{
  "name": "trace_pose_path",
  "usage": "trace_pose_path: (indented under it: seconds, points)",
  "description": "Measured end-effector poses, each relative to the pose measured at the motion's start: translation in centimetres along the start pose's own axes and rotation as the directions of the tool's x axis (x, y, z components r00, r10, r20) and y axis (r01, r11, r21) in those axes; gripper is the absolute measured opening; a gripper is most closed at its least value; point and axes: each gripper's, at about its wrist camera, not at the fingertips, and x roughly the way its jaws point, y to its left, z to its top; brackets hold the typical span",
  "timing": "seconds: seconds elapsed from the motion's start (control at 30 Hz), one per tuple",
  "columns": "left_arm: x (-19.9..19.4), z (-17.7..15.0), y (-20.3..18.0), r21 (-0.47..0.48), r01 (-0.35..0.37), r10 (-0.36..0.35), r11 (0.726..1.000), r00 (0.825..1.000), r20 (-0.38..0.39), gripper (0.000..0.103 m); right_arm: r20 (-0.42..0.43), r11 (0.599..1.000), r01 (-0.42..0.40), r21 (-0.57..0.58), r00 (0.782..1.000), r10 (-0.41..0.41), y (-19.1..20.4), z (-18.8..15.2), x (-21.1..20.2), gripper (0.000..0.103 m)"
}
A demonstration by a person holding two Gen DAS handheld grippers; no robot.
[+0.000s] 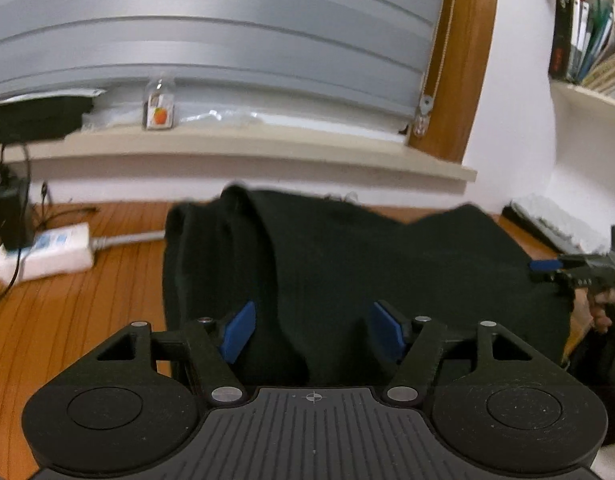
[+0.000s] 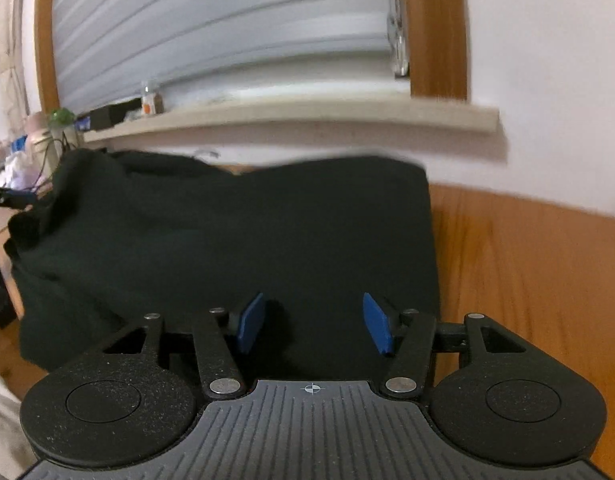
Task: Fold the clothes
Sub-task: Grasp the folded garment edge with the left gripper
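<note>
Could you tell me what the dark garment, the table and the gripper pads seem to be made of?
Garment: a soft, matte, near-black fabric, perhaps knit or fleece; it drapes in rounded folds and shows no sheen.
Table: orange-brown wood or wood-look laminate, smooth with a slight gloss and visible grain lines.
Pads: blue, flat and matte, likely rubber or plastic, mounted on black plastic-looking fingers.

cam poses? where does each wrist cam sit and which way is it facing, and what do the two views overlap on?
Left wrist: on the left gripper, looking forward over the black garment toward the window sill; own open jaws show, plus the right gripper and a hand at far right.
Right wrist: on the right gripper, facing the same way across the garment's right part; own open jaws show.
Shared: garment, wooden table, sill, small bottle.
</note>
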Motion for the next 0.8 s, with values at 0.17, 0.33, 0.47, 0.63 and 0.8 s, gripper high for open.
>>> trace_pose_path:
  seconds: [0.17,0.33,0.47,0.63,0.8]
  points:
    - [0.1,-0.7,0.5,-0.022,-0.009,0.009,1.000,1.000,0.010,0.047,0.037,1.000,-0.009,0.017,0.999,0.008,-0.5,-0.7,-0.1,0.058]
    - [-0.8,-1.2,0.6,-0.015,-0.049,0.049,0.999,0.998,0.044,0.003,0.049,1.000,-0.006,0.015,0.999,0.005,-0.1,-0.8,-0.2,0.059]
    - [-3.5,-1.9,1.1,-0.046,-0.036,0.038,0.998,0.998,0.057,0.003,0.054,1.000,-0.004,0.018,0.999,0.003,-0.1,-0.9,-0.2,0.059]
    - [-4.5,-2.6,1.4,-0.074,-0.043,0.044,0.996,0.999,0.022,0.003,0.061,1.000,0.000,0.014,0.998,-0.001,0.0,-1.0,-0.2,0.059]
    - [-3.7,0.3,0.2,-0.040,-0.077,0.080,0.996,0.994,0.072,0.032,0.072,1.000,0.016,0.001,0.997,-0.016,0.5,-1.2,-0.5,0.060]
